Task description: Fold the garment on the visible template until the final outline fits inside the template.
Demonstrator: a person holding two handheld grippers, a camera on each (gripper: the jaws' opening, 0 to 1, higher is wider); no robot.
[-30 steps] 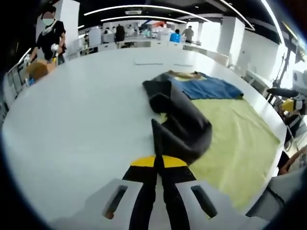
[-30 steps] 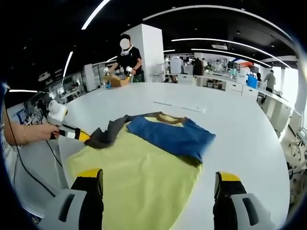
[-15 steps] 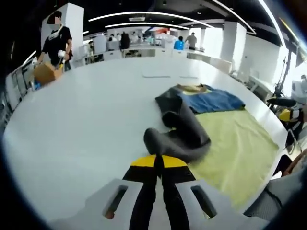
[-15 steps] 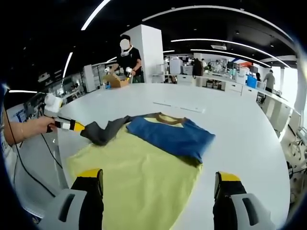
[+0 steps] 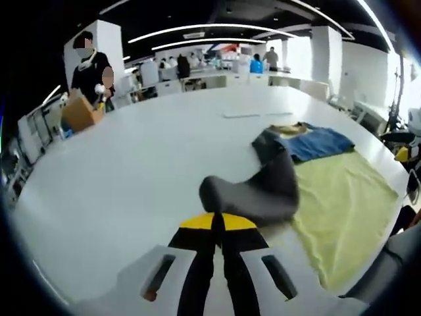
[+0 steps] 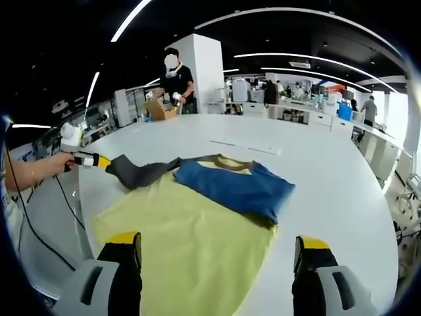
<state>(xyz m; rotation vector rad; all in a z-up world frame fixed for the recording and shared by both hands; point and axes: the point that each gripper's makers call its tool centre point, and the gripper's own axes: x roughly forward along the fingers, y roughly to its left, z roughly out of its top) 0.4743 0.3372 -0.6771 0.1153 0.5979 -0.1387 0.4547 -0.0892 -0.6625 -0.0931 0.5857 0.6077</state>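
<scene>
White round bench [image 6: 342, 178] is carrying a yellow-green rectangular cloth template [image 6: 191, 243] under the blue garment [image 6: 233, 185]; left gripper [image 5: 218, 222] is pinching its grey sleeve [image 5: 253, 194] outward, right gripper [image 6: 217, 253] is hovering wide apart.

We hold our left gripper [image 5: 218, 220] with its two jaws pressed together, pinching the grey sleeve [image 5: 263, 191] at the yellow tips. In the right gripper view we see this gripper far at the left, held by our hand [image 6: 36, 172]. Our right gripper [image 6: 217, 253] has its jaws wide apart and grips nothing, hanging above the cloth
</scene>
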